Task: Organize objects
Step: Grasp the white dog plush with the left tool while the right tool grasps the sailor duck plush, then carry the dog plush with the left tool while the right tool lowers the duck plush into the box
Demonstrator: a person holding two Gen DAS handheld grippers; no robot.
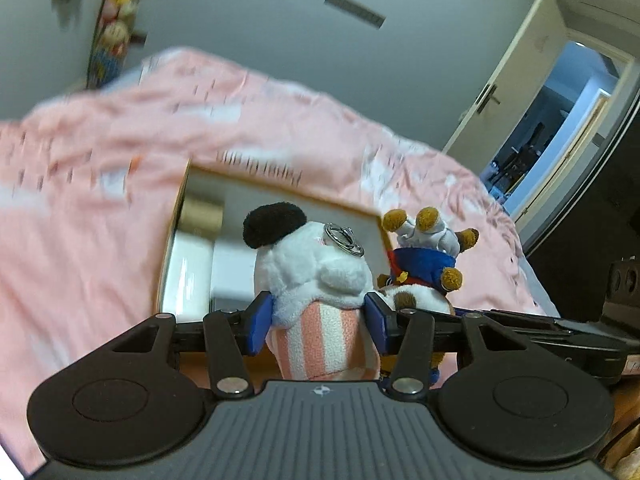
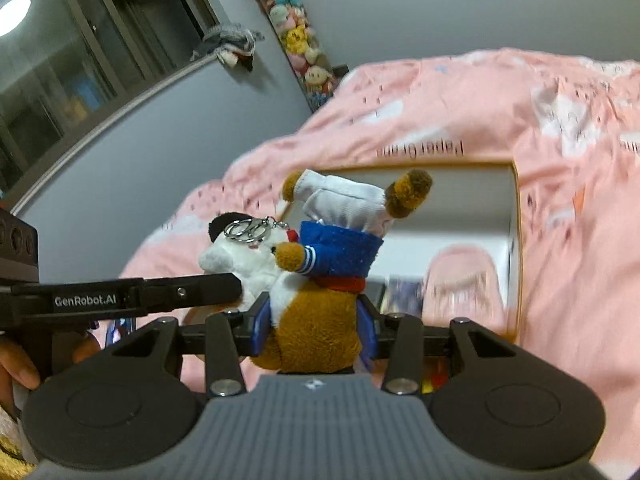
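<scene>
Mid-task: left fingers point(image 1: 320, 316) clamp the panda point(image 1: 312, 264), right fingers point(image 2: 316, 330) clamp the bear point(image 2: 320, 300), both plushies held side by side near the box point(image 1: 176, 240) on the bed point(image 1: 80, 200), neither dropped in yet.

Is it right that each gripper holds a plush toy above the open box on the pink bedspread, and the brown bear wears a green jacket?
Not quite. The brown bear in the right gripper wears a blue jacket, as the right wrist view shows. The rest stands: the left gripper holds the white plush above the open box on the pink bedspread.
</scene>
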